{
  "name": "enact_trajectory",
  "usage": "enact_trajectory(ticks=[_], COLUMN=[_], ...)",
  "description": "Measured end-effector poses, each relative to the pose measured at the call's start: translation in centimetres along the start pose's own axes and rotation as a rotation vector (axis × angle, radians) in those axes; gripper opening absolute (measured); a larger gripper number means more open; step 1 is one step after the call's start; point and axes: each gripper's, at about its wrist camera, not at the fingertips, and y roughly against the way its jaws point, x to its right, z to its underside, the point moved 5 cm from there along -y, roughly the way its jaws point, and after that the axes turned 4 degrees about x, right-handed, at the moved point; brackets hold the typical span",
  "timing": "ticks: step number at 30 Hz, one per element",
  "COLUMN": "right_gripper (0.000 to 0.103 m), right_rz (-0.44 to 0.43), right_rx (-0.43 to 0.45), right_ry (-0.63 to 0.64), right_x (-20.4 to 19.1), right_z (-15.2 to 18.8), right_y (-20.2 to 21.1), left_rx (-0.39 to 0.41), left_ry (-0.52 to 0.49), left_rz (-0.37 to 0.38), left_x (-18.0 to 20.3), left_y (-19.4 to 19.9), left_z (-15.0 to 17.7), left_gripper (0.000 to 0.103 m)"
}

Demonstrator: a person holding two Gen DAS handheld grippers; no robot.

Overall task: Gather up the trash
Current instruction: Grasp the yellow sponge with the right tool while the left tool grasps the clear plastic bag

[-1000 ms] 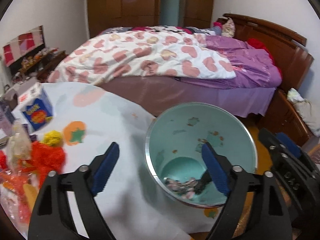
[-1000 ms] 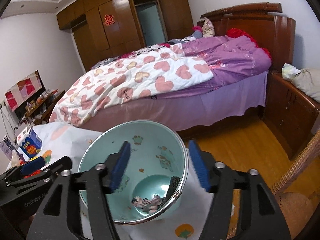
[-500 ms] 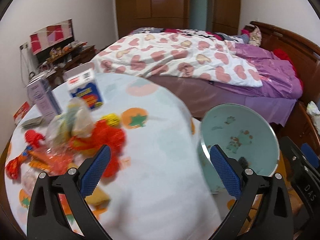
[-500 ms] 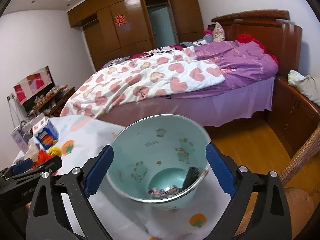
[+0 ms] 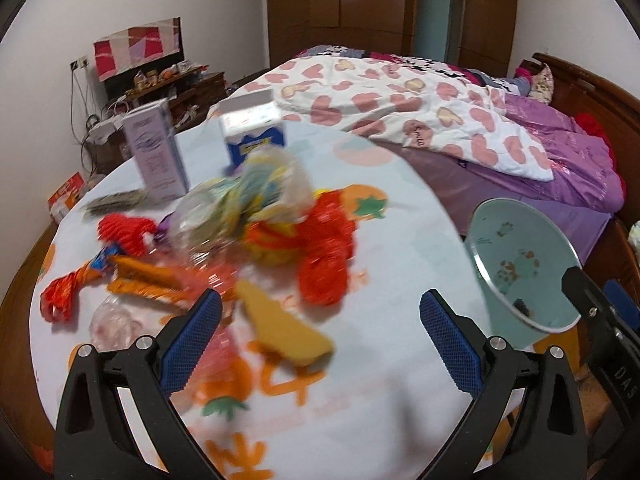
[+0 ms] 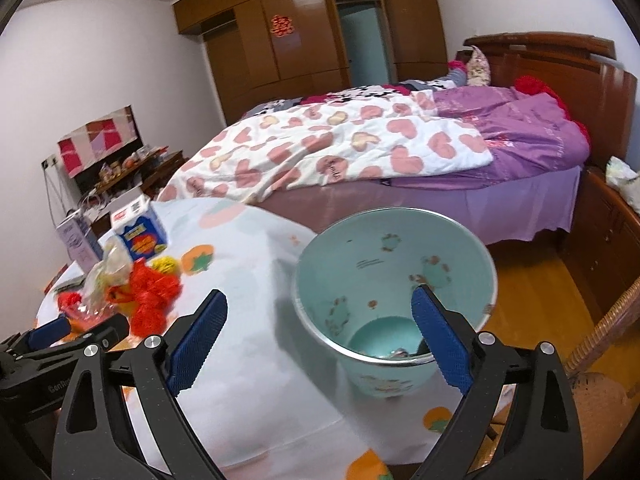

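- Since the earlier frames, both views swung away from the bin toward the cluttered side of the surface (image 5: 392, 264); we had looked nearly straight down into the bin, and now the litter filled the left wrist view.
- Our surface, round and under a pale cloth printed with orange fruit, carried everything that counted for the task.
- Our mint bin (image 6: 394, 280) stood at the near edge of that surface, on the bed's side, upright and open at the top. A few scraps lay at its bottom, so we judged a small share of the collecting done.
- Our trash pile (image 5: 256, 220) sat well apart from the bin toward the far left: red netting, a clear crinkled bag, orange wrappers and a yellow wedge (image 5: 286, 328), all loose on the cloth. Most of the job was left.
- Two cartons, a lilac box (image 5: 158, 152) and a blue-and-white box (image 5: 254, 132), stood upright behind the pile; we could not tell whether they counted as trash.
- Our left claw (image 5: 320, 340) was spread wide with nothing between its pads, hanging above the cloth just short of the yellow wedge.
- Our right claw (image 6: 316, 340) had just been opening and was likewise wide and empty, above the bin's near rim.
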Motion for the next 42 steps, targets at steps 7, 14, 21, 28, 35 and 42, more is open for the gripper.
enact_trajectory(ticks=[7,14,21,28,35,42], right_gripper=[0.091,0.078,0.068,0.062,0.062,0.04], right_rz=[-0.06,-0.154,-0.255,-0.325,-0.358,-0.422], right_rx=[-0.036,-0.093,-0.148,-0.252,-0.31,-0.357], right_ry=[0.064,0.12,0.186,0.239,0.301,0.333], right_x=[-3.5,-7.7,-12.3,-15.9,-18.2,-19.2], right_z=[1.2,2.6,3.6,5.5,7.2,8.6], right_y=[-0.5,-1.5,-2.7,-4.8,-6.1,-6.4], left_rx=[-0.021,0.002,-0.037,-0.034,-0.059,-0.103], left_ry=[0.058,0.114,0.214,0.224,0.235,0.265], left_rz=[-0.048,-0.155,-0.192,-0.211,-0.17,-0.121], left_x=[-5.5,-12.1,-17.0,-18.5,-17.7,-15.7], left_y=[0.5,1.9,1.6,1.7,0.6,-1.0], left_z=[1.9,3.4,4.7,5.1,5.0,4.8], left_gripper=[0.097,0.097,0.097,0.097,0.097,0.097])
